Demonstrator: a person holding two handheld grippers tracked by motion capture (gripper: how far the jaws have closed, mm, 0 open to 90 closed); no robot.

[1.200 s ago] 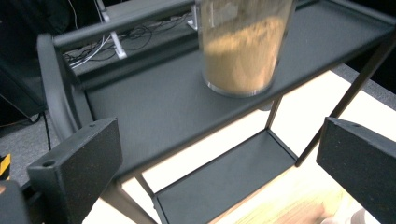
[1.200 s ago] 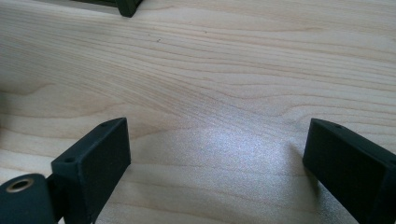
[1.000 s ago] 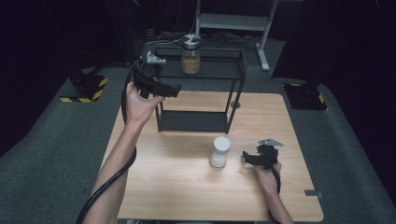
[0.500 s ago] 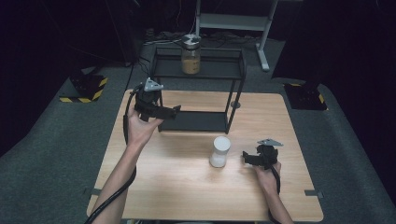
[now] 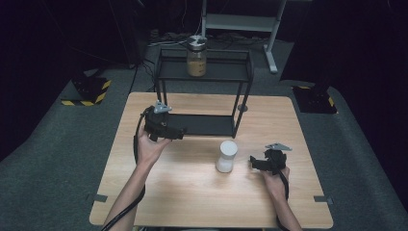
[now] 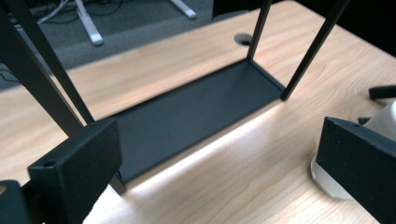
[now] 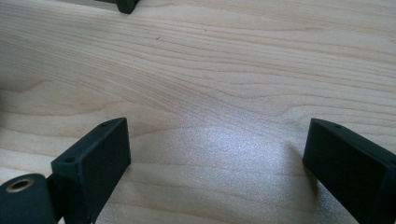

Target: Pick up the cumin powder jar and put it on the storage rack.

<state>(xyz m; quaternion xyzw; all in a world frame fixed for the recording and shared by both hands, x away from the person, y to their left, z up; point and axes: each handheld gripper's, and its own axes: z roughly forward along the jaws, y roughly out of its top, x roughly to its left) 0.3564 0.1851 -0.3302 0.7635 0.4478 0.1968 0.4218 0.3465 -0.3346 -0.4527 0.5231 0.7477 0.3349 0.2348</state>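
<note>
While both grippers hung empty over the worktop, the white lidded jar stood upright near the middle of the wood, just in front of the black two-tier rack and apart from its lower shelf. The right gripper sat low at the jar's three o'clock, close beside it without touching, and its fingers were spread wide with bare wood grain between them in the right gripper view. The left gripper was held higher at about the jar's ten o'clock, next to the rack's front left leg; its fingers were also spread wide, and in the left gripper view the jar peeked out behind the right-hand finger, with the dark lower shelf stretching ahead. The jar's long axis was vertical, so a grasp from the side, fingers either side of its round wall, looked the natural approach. By my reading the right gripper was the nearer and lay almost level with the jar, which sat toward nine o'clock of its fingers; a short slide that way would likely bring the fingers around it. On the rack's top shelf, at the far twelve o'clock, a glass jar of tan contents with a metal lid stood alone.
</note>
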